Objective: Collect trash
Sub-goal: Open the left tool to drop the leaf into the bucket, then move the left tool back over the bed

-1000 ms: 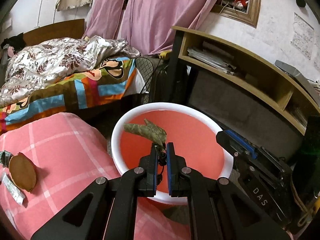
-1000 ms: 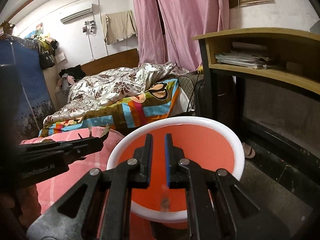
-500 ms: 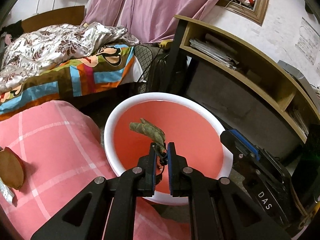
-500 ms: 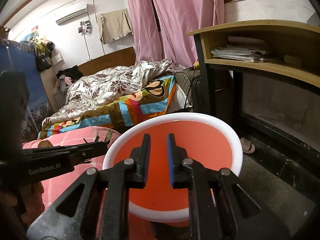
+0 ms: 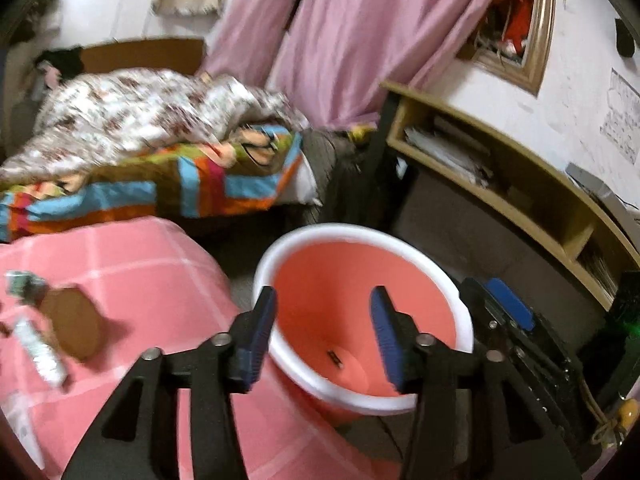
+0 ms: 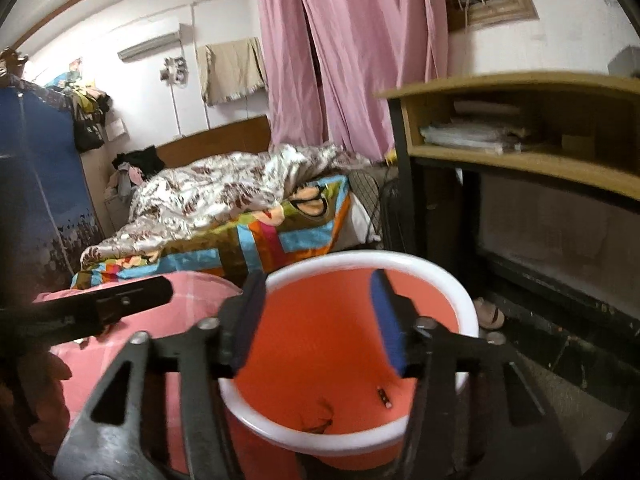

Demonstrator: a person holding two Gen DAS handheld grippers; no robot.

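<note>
Both tools stand apart and empty over the bin [image 5: 464, 320]: the left tool [image 5: 323, 334] and right tool [image 6: 318, 316] have just been opening, nothing between the jaws. Remaining trash lies on the pink cloth [image 5: 160, 280]: a brown leaf [image 5: 72, 330] and a wrapper [image 5: 38, 354] just beside it. Both look light and limp; pinch the leaf at its edge. Blur obscures the wrapper's print, and the bin's contents are hard to identify.
</note>
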